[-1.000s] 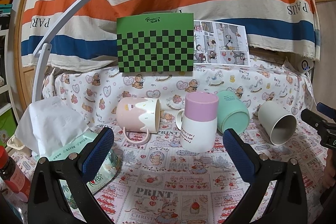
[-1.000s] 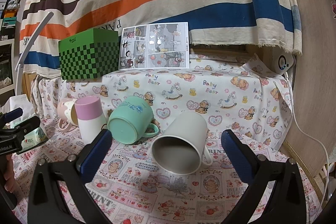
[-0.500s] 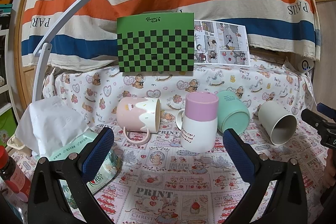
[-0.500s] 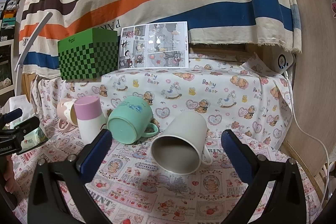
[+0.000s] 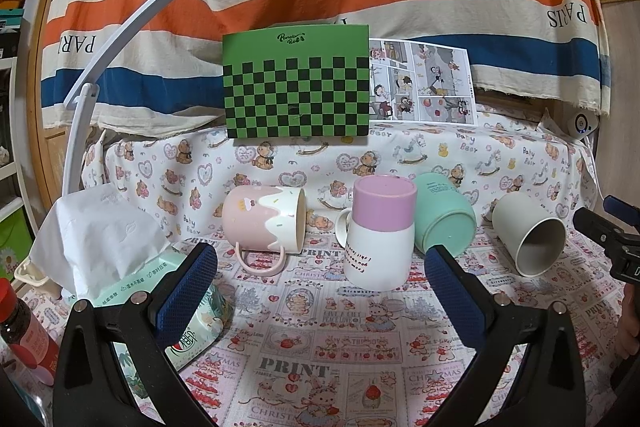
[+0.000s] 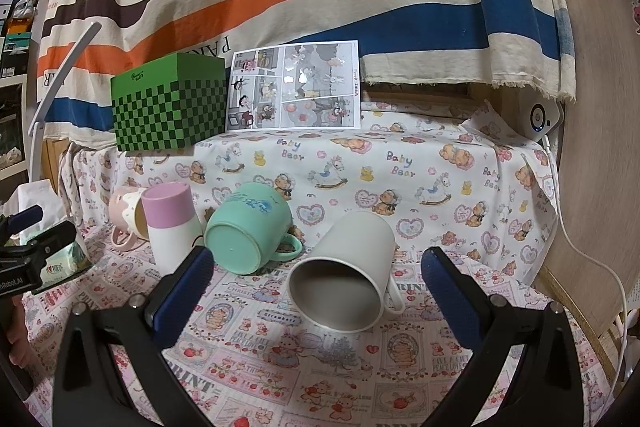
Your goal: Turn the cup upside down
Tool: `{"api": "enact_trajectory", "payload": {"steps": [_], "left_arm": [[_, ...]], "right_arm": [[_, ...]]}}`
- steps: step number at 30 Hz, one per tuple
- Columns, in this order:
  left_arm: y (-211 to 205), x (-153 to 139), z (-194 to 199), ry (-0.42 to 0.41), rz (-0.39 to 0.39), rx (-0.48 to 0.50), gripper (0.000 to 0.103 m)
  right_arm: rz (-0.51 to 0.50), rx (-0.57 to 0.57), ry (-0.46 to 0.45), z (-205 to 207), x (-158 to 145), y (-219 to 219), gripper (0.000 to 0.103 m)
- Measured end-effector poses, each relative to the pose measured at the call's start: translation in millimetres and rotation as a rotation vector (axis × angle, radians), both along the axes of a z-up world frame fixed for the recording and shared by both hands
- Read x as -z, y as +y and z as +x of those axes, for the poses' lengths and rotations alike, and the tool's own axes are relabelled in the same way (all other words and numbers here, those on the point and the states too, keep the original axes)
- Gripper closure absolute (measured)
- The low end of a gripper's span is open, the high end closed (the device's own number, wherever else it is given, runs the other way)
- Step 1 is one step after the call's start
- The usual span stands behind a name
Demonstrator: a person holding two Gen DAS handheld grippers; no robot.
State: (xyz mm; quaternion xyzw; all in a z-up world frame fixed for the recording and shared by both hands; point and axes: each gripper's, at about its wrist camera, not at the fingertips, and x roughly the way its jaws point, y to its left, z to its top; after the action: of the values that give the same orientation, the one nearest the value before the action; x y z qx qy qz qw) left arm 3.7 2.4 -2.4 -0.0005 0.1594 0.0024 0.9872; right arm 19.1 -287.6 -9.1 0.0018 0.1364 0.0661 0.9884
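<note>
The right gripper [image 6: 316,283] hangs spread — the white cup [image 6: 344,281] lies on its side between its fingers. A grab at the rounded wall could roll it into the green cup [image 6: 246,229] — the left gripper [image 5: 320,279] is spread too.

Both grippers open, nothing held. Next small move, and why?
Probably ease the right gripper forward to the white cup. That cup lies on its side, mouth toward the camera, centred between the open jaws; the lilac-and-white cup already stands upside down.
</note>
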Motion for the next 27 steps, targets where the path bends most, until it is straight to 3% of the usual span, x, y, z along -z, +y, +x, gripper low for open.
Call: {"api": "enact_trajectory", "payload": {"steps": [27], "left_arm": [[-0.1,-1.2,-1.1,-0.001,0.006,0.004,0.000]], "right_arm": [[-0.001,-0.002,0.002,0.2,-0.2,0.1,0.000]]}}
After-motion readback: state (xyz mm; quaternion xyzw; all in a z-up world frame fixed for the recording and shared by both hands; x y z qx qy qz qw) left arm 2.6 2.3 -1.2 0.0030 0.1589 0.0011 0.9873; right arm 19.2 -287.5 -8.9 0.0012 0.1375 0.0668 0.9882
